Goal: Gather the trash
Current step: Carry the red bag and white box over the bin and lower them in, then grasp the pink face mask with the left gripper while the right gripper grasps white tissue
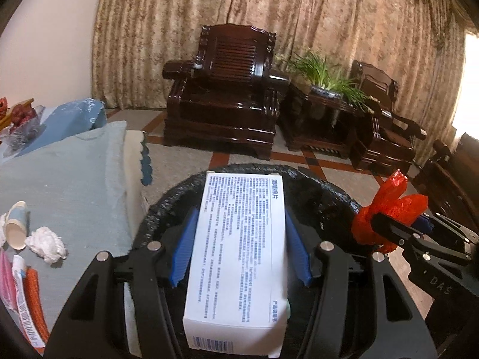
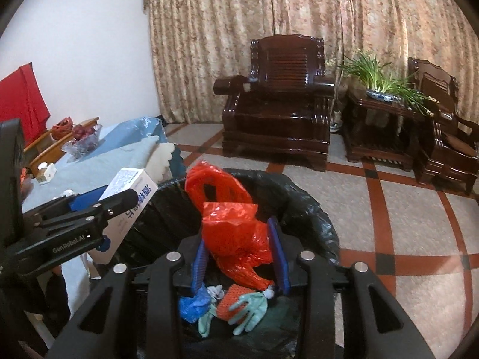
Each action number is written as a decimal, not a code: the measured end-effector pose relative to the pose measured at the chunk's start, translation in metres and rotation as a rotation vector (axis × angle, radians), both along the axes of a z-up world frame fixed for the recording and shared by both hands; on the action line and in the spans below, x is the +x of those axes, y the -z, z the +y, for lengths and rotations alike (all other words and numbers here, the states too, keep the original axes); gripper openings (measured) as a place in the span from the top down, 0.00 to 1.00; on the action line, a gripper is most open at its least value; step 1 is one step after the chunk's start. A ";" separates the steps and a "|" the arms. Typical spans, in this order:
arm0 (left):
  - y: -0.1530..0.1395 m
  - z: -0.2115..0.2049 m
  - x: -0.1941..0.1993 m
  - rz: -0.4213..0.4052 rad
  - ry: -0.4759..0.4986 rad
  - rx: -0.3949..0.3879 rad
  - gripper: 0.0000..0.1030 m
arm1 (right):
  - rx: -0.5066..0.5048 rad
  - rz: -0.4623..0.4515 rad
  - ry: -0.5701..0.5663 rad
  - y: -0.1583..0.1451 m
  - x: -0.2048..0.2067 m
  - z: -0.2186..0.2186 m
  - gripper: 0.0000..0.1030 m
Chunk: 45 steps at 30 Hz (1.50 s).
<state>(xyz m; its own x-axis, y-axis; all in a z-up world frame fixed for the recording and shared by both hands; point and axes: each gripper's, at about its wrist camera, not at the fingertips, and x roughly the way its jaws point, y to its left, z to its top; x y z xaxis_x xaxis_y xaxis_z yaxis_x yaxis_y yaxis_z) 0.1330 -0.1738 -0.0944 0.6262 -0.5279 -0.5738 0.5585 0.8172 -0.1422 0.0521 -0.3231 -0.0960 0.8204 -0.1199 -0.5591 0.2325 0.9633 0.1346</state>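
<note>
1. A table (image 1: 69, 173) covered with a pale blue cloth is seen at 9 o'clock in the left wrist view; a paper cup (image 1: 16, 224) on its side and a crumpled white tissue (image 1: 48, 243) lie on it, close together.
2. A dark wooden armchair (image 1: 221, 89) and a potted plant (image 1: 323, 71) on a side stand are placed at 12 to 1 o'clock, before patterned curtains (image 1: 299, 15).
3. A bin lined with a black bag (image 2: 311, 209) is set just beside the table; a green glove (image 2: 248, 308), a blue scrap (image 2: 193, 302) and an orange net piece (image 2: 230, 299) lie inside.
4. The left gripper (image 1: 239, 239) is held level over the bin mouth, clamped on a white printed box (image 1: 239, 254).
5. The right gripper (image 2: 239, 254) is pointed down into the bin, closed on a red plastic bag (image 2: 233, 227), which is held above the contents.
</note>
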 end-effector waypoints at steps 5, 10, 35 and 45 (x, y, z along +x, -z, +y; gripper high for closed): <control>0.003 0.004 0.002 0.009 0.011 -0.011 0.24 | -0.005 0.011 0.032 0.007 -0.006 -0.007 0.30; 0.000 0.016 0.004 -0.003 -0.023 -0.005 0.15 | 0.000 -0.022 0.043 0.001 -0.011 -0.005 0.06; -0.031 0.259 0.003 -0.097 -0.532 0.109 0.12 | -0.003 -0.112 -0.344 -0.026 0.072 0.163 0.06; -0.005 0.312 0.013 -0.043 -0.636 0.132 0.12 | -0.009 -0.097 -0.450 -0.012 0.110 0.227 0.06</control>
